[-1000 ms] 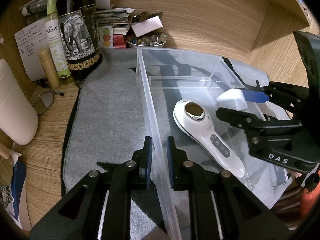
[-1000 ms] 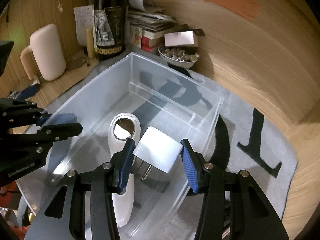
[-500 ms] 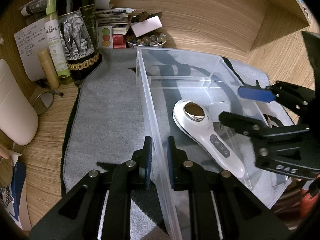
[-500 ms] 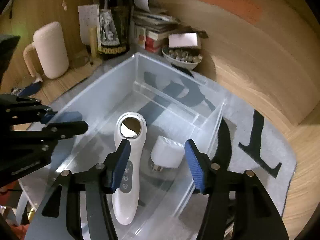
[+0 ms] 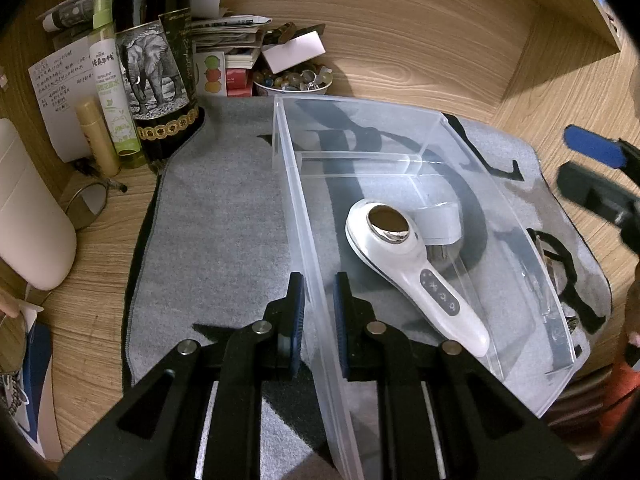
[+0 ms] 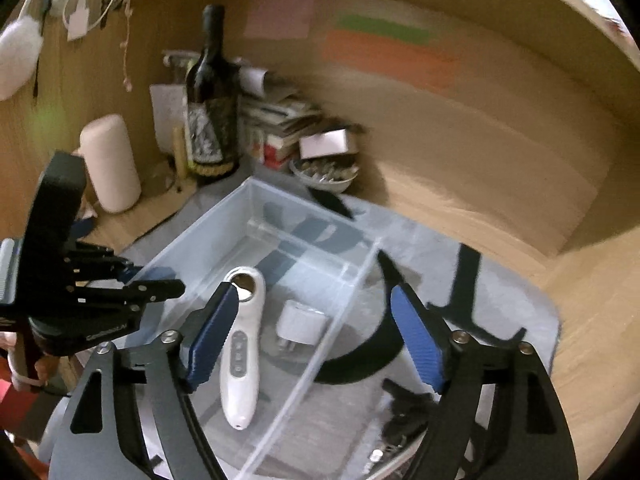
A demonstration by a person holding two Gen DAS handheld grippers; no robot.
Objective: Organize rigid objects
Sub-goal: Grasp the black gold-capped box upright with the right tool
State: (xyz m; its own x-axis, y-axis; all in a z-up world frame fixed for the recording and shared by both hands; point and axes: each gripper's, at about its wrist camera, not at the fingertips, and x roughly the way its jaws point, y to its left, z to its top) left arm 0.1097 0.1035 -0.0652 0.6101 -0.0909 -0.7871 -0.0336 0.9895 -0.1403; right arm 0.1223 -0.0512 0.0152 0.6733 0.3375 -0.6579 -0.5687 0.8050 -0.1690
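- Our left gripper (image 5: 318,312) is clamped on the near long wall of the clear plastic bin (image 5: 292,184), one pad outside and one inside, steadying it on the grey mat (image 5: 216,216).
- Our right gripper (image 6: 312,338) hangs above the bin with its jaws opening; nothing sits between the blue pads, so it has let go.
- The white plug adapter (image 6: 302,324) lies on the floor of the bin's large compartment, prongs towards us, just beside the head of the white handheld massager (image 6: 242,344). In the left wrist view the adapter (image 5: 438,222) sits partly behind the massager's (image 5: 416,276) metal disc; we cannot tell whether the two touch.
- We judge the adapter to be light, stiff and boxy. Its flat opposite faces suit the pads; the prongs are the part to avoid.
- The massager looks like smooth, glossy hard plastic, rigid and probably slippery. We would take it across the narrower handle near the button row, not by the rounded head, where the pads could slide off.
- The bin itself is thin-walled and light; it would likely skid on the mat if we released the left grip.
- Dark objects lie on the mat outside the bin's right wall, under the right gripper; the right wrist view is blurred there, possibly a black clip (image 6: 404,400), so we leave its handling unjudged.
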